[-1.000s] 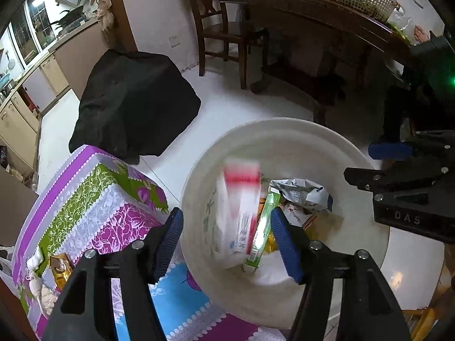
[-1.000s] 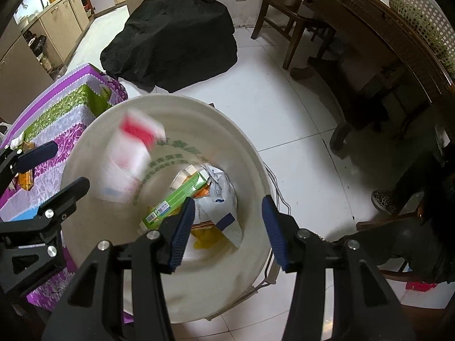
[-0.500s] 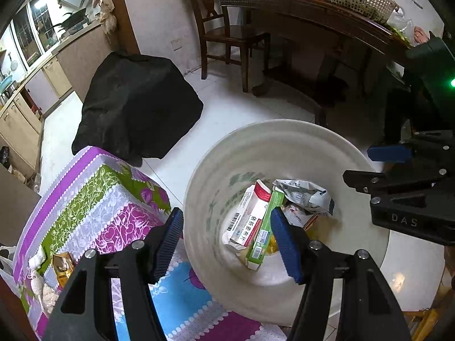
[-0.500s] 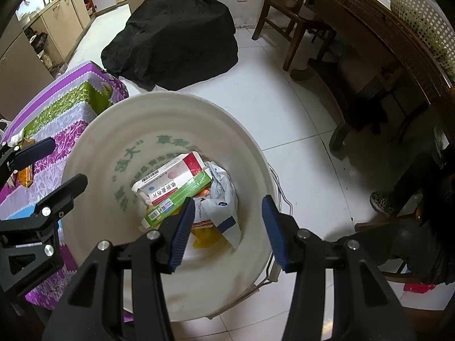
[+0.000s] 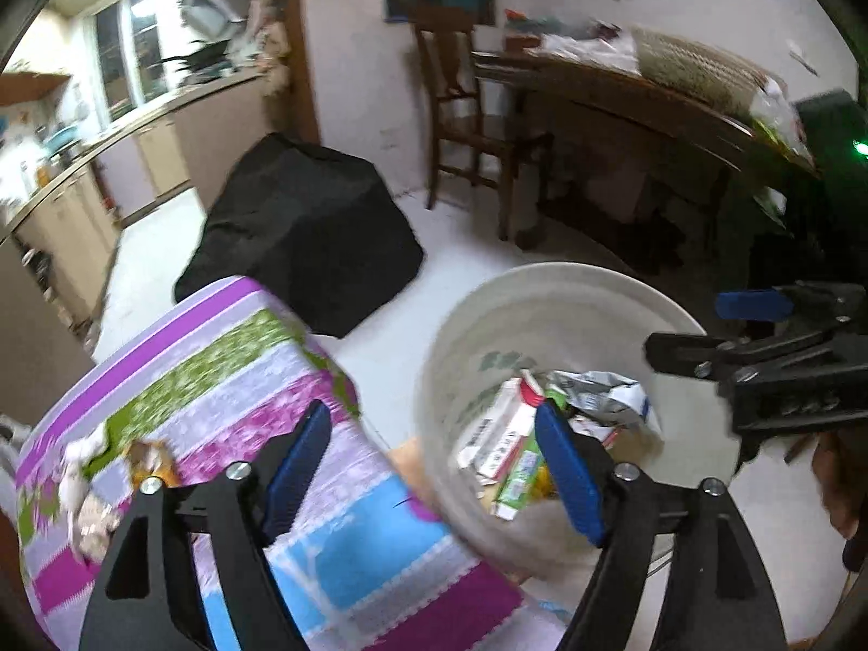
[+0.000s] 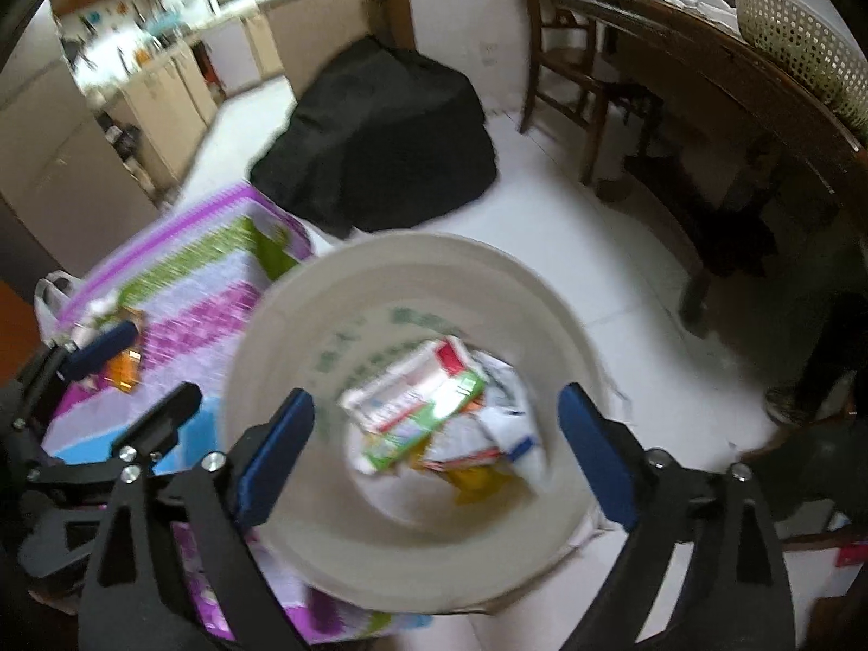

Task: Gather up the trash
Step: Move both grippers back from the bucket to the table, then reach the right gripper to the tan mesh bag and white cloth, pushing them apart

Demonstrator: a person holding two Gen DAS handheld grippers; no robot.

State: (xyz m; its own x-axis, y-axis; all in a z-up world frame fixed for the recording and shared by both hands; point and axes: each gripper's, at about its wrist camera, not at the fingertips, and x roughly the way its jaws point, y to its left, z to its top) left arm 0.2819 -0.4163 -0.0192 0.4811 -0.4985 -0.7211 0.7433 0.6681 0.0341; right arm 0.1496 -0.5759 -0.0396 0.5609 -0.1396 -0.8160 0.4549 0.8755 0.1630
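Note:
A white bucket (image 5: 548, 282) (image 6: 271, 336) stands beside the table and holds trash: a red-and-white carton (image 5: 502, 428) (image 6: 412, 380), a green box (image 5: 521, 480) (image 6: 434, 423) and a crumpled white wrapper (image 5: 602, 399) (image 6: 504, 423). My left gripper (image 5: 434, 466) is open and empty, over the bucket's left rim and the table's patterned cloth (image 5: 228, 380). My right gripper (image 6: 434, 461) is open and empty above the bucket. More trash (image 5: 146, 461) (image 6: 122, 369), orange and white, lies at the table's left end.
A black covered bundle (image 5: 304, 228) (image 6: 380, 141) sits on the white floor behind. A wooden chair (image 5: 472, 125) and a long wooden table (image 5: 651, 108) with a woven basket (image 6: 797, 38) stand at the back right. Kitchen cabinets (image 5: 65, 206) line the left.
The red-and-white carton fell into the bucket and now rests on the green box. Both grippers have since swung left and tilted up, bringing more of the table into view.

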